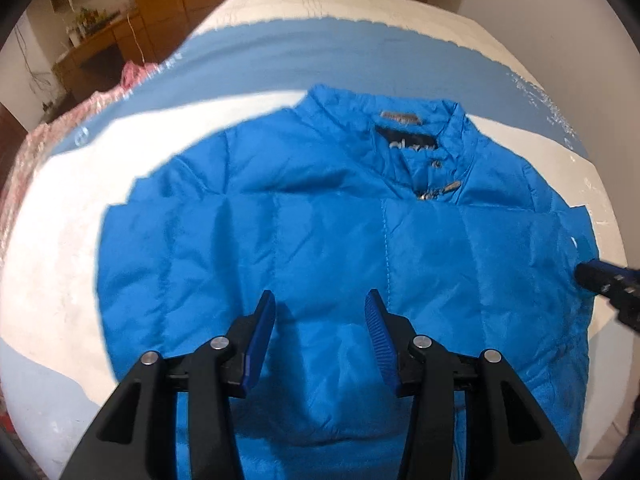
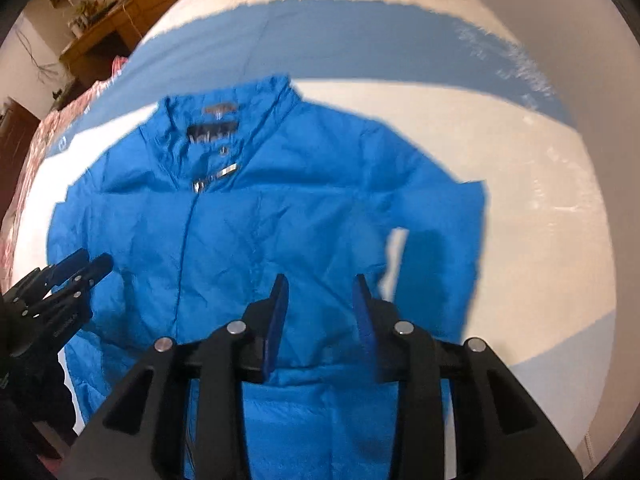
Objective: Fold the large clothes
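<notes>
The jacket (image 1: 328, 216) lies flat, front up, collar away, on a white and blue sheet (image 1: 60, 216). Its hem is cut off behind both grippers, and the collar label is too blurred to read. Left gripper (image 1: 320, 300) hangs over the jacket's lower front, jaws apart, nothing between them. Right gripper (image 2: 320, 284) likewise, jaws apart and empty, near the right sleeve (image 2: 460, 240)

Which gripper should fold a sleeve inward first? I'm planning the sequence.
Probably the right gripper: its open jaws hang beside the outstretched sleeve of the blue jacket. The left gripper hangs over the jacket's body.
</notes>
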Demonstrator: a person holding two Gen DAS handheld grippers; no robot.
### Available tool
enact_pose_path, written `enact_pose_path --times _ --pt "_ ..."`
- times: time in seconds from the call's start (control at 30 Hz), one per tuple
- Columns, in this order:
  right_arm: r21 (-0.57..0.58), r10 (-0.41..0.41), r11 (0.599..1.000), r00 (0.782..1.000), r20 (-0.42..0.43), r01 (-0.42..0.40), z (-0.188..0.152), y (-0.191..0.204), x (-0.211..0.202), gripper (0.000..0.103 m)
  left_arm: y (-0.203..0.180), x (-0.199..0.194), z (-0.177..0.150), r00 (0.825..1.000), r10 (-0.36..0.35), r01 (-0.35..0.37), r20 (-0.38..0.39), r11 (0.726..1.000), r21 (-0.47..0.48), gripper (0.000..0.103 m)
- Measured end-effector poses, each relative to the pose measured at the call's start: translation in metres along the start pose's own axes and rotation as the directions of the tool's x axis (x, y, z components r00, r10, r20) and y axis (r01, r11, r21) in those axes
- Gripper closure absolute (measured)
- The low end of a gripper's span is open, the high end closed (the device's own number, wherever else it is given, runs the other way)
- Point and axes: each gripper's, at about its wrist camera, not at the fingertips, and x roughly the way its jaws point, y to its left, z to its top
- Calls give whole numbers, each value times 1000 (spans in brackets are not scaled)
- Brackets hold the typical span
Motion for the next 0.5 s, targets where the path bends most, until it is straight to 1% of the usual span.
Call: enact_pose_path --times 0.1,0.17,0.27,0.37,0.43,0.5 --pt "15 -17 1000 999 -35 17 8 1 22 71 2 13 4 1000 12 -12 -5 1000 -4 56" --pt "20 -7 1000 998 -64 8 9 -4 38 73 3 18 7 1000 3 -3 -12 1000 -1 56" --pt "17 -4 1000 998 -69 5 8 -7 49 74 1 27 8 1000 -6 6 -21 1000 9 56" --pt "2 -18 1000 998 -67 18 7 -6 46 74 1 26 7 1000 -2 2 -19 1000 14 56" --pt "19 1 1000 999 -54 0 4 -9 36 74 4 18 5 1000 -8 9 -13 1000 3 56" --pt "28 29 999 999 -25 -29 -3 -9 19 73 6 3 0 1000 -29 29 6 999 -15 56"
